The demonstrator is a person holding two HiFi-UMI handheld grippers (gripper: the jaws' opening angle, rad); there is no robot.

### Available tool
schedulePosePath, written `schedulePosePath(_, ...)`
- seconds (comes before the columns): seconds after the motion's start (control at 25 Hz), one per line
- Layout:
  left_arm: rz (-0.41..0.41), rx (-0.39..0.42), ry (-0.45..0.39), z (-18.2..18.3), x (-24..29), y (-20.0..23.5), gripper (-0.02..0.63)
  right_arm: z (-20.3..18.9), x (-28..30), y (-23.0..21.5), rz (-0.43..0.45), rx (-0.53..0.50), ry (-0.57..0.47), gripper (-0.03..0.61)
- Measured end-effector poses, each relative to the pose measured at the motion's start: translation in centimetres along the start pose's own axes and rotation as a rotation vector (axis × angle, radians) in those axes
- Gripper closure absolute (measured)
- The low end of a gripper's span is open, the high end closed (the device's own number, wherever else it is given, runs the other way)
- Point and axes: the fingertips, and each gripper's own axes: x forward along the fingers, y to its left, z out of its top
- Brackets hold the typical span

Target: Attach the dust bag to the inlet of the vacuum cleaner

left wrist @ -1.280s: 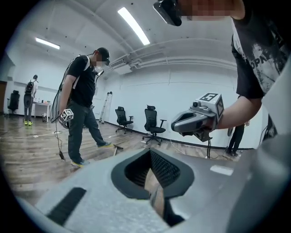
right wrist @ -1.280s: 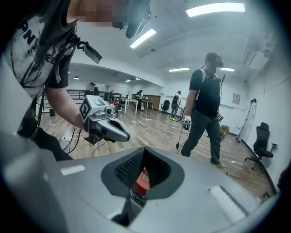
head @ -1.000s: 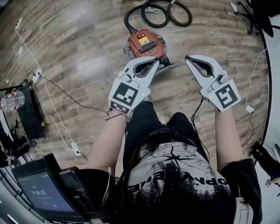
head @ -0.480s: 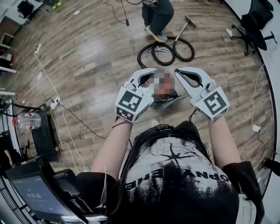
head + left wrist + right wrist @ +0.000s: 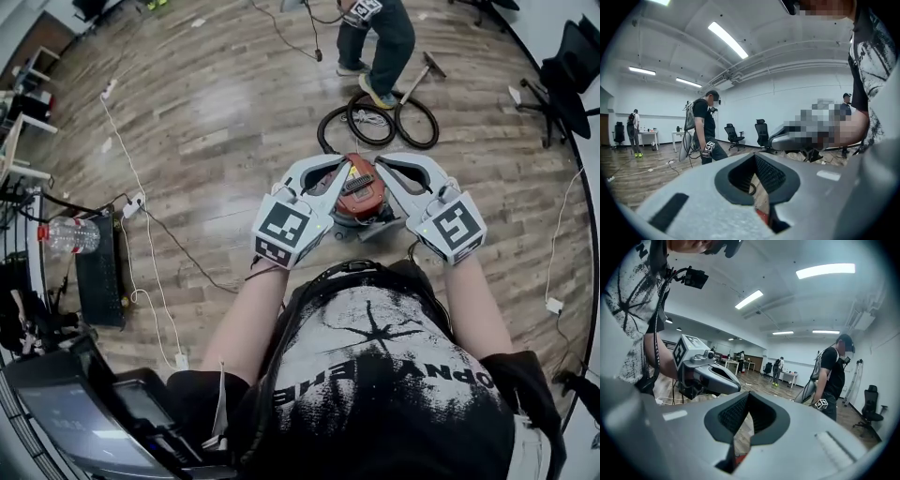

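The left gripper hovers with its jaws clenched on nothing, tips angled inward toward the right. Just past those tips, on the wooden floor below and between both tools, sits the red vacuum cleaner. It is a round canister with no clear long axis; the black bar across its top runs slantwise, and its hose coils on the far side, away from the person. The right gripper mirrors the left, jaws likewise clenched and empty, about equally near. No dust bag shows in any view, and the inlet cannot be made out.
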Motion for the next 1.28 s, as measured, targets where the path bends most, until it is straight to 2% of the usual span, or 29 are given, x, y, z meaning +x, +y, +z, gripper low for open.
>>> schedulePosePath(0.24, 0.021, -0.015, 0.02, -1.0, -0.7, 0.1, 0.609, -1.2, 0.3, 0.3, 0.009, 0.028, -0.002, 0.574)
schedulePosePath(1.0, 0.043, -0.014, 0.033, -1.9, -3.1, 1.7, 0.609, -0.4, 2.4, 1.9, 0.034, -0.011, 0.004, 0.572)
schedulePosePath(1.28, 0.049, -0.024, 0.029, -1.6, -2.7, 2.5, 0.609, -0.1, 2.7, 0.5, 0.028, -0.024, 0.021, 0.572)
